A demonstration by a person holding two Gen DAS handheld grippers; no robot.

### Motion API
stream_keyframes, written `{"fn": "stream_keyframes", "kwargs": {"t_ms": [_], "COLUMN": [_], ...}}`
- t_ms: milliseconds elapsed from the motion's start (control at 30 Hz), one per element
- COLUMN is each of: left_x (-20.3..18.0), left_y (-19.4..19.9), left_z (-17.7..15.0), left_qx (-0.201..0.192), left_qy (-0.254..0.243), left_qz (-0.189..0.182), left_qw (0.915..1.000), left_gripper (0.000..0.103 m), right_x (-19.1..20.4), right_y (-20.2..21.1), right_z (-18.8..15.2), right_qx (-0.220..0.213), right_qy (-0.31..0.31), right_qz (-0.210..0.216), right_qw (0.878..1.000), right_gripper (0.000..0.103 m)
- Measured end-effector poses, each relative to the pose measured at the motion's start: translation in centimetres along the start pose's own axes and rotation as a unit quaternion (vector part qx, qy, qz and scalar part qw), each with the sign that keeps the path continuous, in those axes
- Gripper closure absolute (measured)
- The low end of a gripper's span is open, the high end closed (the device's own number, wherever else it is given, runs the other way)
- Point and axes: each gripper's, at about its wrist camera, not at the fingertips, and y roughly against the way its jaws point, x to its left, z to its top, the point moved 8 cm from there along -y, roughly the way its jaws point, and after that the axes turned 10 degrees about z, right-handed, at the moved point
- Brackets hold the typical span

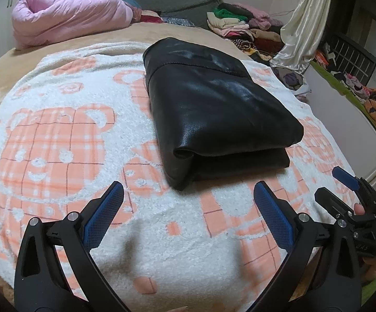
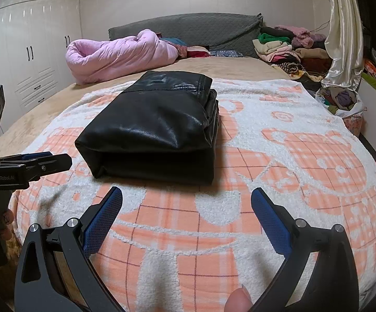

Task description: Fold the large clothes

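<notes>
While it lies folded into a thick, tidy block, the black leather jacket (image 1: 214, 109) rests on the white and orange bear-patterned blanket (image 1: 58, 135), near the middle of the bed and a little toward its foot end. Its rounded fold faces the foot edge, with stacked layers showing on the side seen from the right wrist camera (image 2: 151, 127).

Just short of the jacket, the left gripper (image 1: 189, 202) hovers over the blanket with its blue-padded fingers spread wide and nothing between them. Beside it, the right gripper (image 2: 186, 206) is likewise wide open and empty, above the blanket near the foot edge. Neither touches the jacket. A fingertip (image 2: 238, 300) shows at the bottom of the right view.

Beyond the blanket, the tan bed cover (image 2: 227, 67) runs to a grey headboard (image 2: 188, 26). A rolled pink quilt (image 2: 115, 54) sits at the head end on the left. A heap of mixed clothes (image 2: 286, 49) fills the head corner on the right, next to a cream curtain (image 2: 341, 31). White wardrobes (image 2: 32, 52) line the left wall.
</notes>
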Motion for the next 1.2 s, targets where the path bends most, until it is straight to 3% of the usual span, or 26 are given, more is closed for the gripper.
{"fn": "stream_keyframes", "kwargs": {"t_ms": [1200], "left_x": [0.41], "left_y": [0.24], "left_z": [-0.21], "left_qx": [0.0], "left_qy": [-0.01], "left_qz": [0.008], "left_qw": [0.9999], "left_gripper": [0.01], "right_x": [0.79], "right_y": [0.49], "right_z": [0.4], "right_qx": [-0.008], "right_qy": [-0.004], "right_qz": [-0.001], "right_qw": [1.0], "right_gripper": [0.004]}}
